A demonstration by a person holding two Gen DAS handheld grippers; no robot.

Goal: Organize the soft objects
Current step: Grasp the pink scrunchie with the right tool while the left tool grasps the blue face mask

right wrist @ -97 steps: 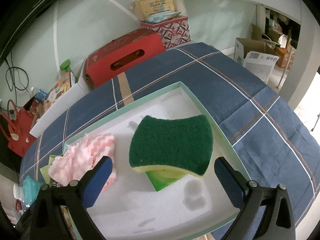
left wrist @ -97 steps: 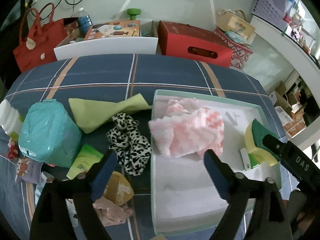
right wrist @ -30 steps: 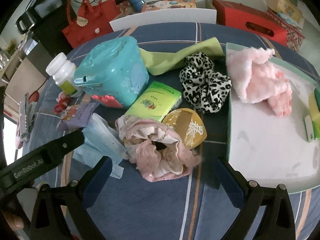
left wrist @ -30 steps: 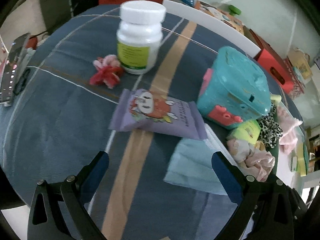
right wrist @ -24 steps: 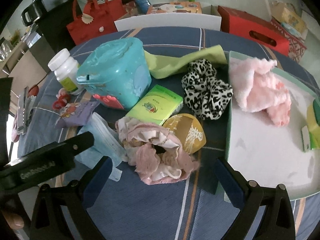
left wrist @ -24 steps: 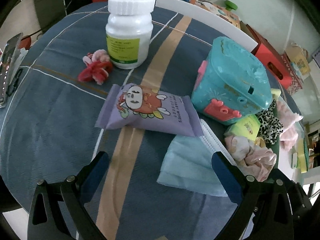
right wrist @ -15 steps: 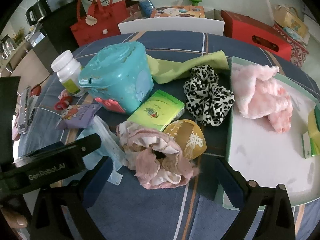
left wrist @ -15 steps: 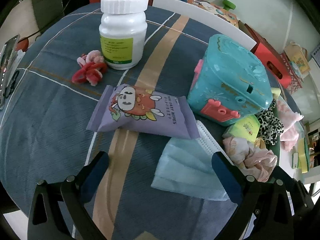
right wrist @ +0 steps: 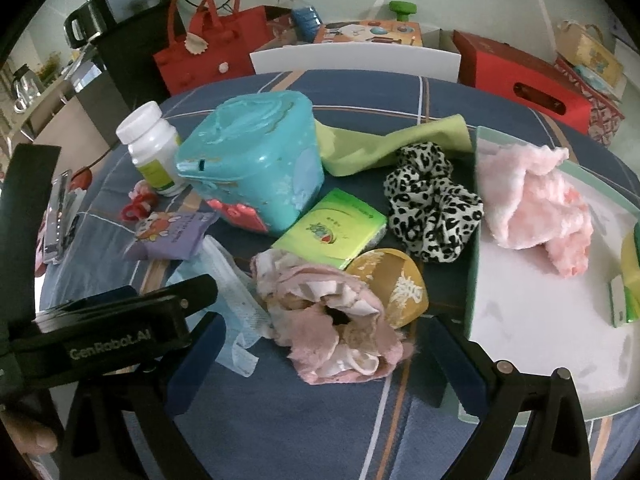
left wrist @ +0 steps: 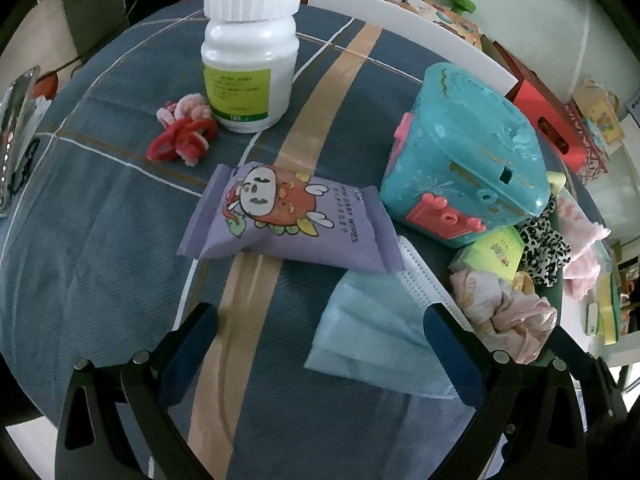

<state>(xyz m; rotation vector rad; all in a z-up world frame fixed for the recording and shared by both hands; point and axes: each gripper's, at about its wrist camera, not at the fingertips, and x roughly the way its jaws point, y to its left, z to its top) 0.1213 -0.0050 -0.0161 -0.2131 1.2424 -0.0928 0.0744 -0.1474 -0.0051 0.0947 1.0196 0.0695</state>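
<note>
Hovering spread-jawed, left gripper [left wrist: 318,338] flanks mask [left wrist: 372,332]; right gripper [right wrist: 328,356], equally wide, seemingly brackets pink scrunchie [right wrist: 332,320].

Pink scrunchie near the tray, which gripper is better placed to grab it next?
Right, probably. The right gripper is open with the pink scrunchie straight ahead between its fingers, beside the tray. The left gripper faces the blue mask instead.

Soft, even indoor light — faint shadows, sharp centre, heavy fisheye bending and dark corners.
</note>
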